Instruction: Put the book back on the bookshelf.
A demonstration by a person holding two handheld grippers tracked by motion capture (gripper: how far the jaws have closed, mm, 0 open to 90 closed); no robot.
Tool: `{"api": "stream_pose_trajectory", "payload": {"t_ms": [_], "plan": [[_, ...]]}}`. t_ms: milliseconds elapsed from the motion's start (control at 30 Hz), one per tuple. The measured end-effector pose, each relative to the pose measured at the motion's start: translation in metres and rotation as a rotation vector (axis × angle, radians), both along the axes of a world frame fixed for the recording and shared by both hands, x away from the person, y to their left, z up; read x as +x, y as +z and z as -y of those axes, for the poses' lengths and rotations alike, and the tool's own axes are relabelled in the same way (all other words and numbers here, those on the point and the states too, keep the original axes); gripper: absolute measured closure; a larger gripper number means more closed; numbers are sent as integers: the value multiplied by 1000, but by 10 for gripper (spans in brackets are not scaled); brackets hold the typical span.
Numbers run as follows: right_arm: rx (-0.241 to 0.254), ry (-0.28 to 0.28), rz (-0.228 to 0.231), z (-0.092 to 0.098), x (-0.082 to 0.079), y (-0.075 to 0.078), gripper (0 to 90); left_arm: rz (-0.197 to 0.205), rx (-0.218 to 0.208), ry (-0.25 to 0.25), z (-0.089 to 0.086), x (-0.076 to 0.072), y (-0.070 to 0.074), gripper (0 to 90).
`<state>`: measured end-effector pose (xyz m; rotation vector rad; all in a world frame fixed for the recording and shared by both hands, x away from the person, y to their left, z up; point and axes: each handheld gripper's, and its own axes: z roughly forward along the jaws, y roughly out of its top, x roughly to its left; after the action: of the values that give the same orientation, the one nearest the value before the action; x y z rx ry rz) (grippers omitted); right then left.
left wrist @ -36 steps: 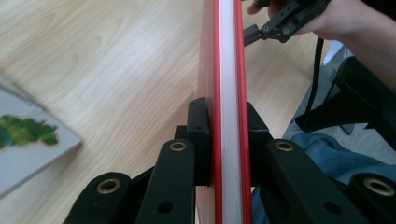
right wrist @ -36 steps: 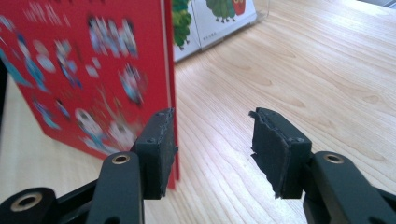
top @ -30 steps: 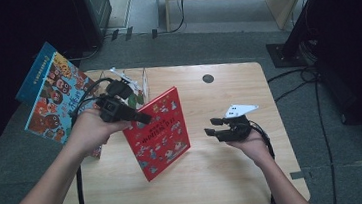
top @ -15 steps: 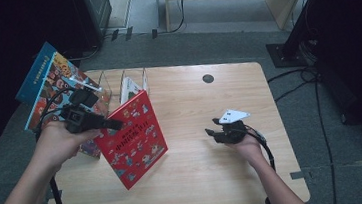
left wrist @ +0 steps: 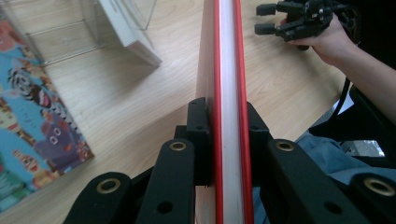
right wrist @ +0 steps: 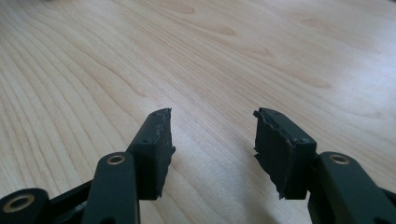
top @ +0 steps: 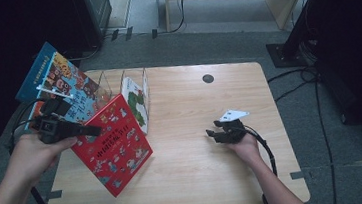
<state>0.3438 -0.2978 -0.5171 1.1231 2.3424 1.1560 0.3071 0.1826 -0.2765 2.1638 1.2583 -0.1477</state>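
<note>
- A light wooden table (top: 186, 182) with rounded corners stands on grey carpet; a round dark grommet (top: 208, 78) sits near its far edge, and cables trail over the floor at right.
- The left gripper (top: 89, 132) clamps a red picture book (top: 115, 146), held tilted above the table's left half, beside a clear acrylic rack (top: 117, 85).
- The right gripper (top: 211, 134) rests low over bare wood at right, jaws parted, nothing between them.
- A blue picture book (top: 61, 78) leans at the table's left edge.
</note>
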Motion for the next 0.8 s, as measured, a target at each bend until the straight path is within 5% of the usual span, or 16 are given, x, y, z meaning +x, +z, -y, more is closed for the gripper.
{"api": "stream_pose_trajectory", "payload": {"t_ms": [467, 800], "plan": [[-47, 33, 19, -6, -1, -5, 400, -15, -14, 118, -40, 1, -3, 798], [-47, 32, 19, -6, -1, -5, 399, -25, -11, 201, -55, 21, -4, 797]]}}
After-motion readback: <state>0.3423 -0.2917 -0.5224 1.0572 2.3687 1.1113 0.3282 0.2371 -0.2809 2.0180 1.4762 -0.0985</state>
